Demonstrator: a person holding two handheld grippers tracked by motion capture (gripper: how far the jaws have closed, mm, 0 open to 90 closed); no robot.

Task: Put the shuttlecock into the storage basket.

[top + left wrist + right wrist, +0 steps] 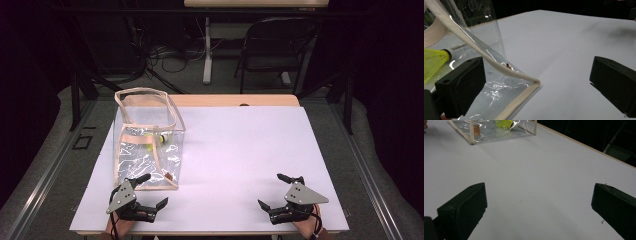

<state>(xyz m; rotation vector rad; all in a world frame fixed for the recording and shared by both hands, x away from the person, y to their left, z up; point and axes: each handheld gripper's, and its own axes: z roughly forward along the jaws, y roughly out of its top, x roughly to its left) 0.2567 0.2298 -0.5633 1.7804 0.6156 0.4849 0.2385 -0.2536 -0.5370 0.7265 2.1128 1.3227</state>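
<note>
The high view looks forward and down on the whole white desk (240,165) from the person's side. The left gripper view sits low, very near the clear bag (486,75). The right gripper view looks low across the desk toward that bag (494,130), well off.

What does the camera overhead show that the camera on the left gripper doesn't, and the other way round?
High view alone: the whole clear bag standing upright, both grippers, left and right, and a folding chair beyond the table. Left gripper view alone: the bag's cream-trimmed bottom corner close up, between wide-open jaws, and the mesh look of the yellow object. Shared: the bag, that yellow object inside, and the white table.
</note>
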